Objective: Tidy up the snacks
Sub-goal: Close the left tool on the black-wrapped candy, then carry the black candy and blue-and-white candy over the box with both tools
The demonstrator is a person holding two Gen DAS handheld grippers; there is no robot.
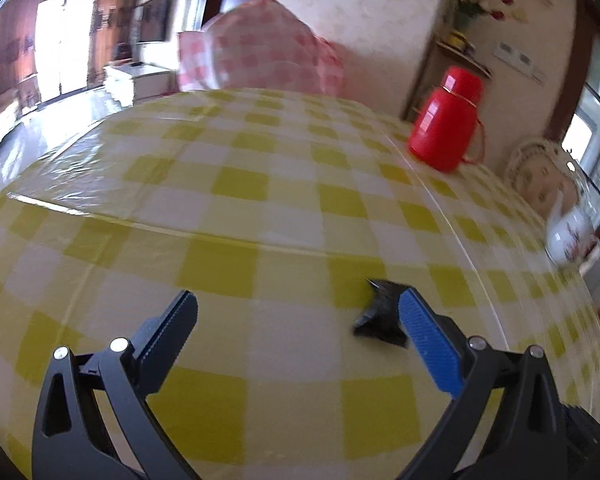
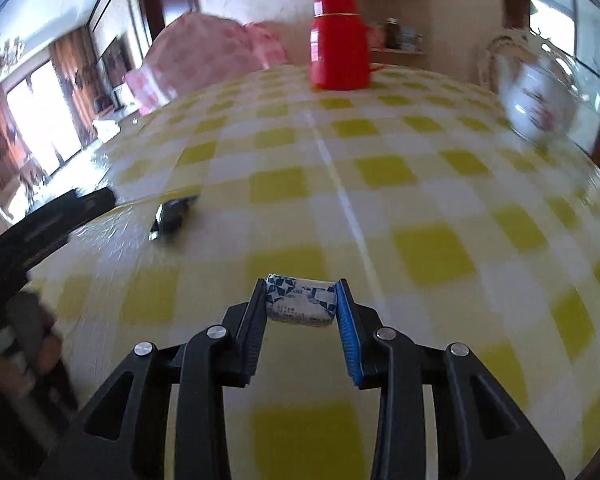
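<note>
My right gripper [image 2: 302,294] is shut on a small blue-and-white wrapped snack [image 2: 301,300] and holds it over the yellow-checked tablecloth [image 2: 420,184]. A small black-wrapped snack [image 1: 380,312] lies on the cloth; in the left wrist view it sits just inside the blue right finger pad [image 1: 426,332]. My left gripper [image 1: 300,308] is open and empty, low over the table. The black snack also shows in the right wrist view [image 2: 172,216], at the left, with the left gripper's arm [image 2: 48,224] beside it.
A red thermos jug [image 1: 446,120] [image 2: 340,40] stands at the far side of the table. A white patterned teapot [image 1: 570,236] [image 2: 540,96] stands at the right edge. A pink-checked covered chair [image 1: 260,44] stands behind the table.
</note>
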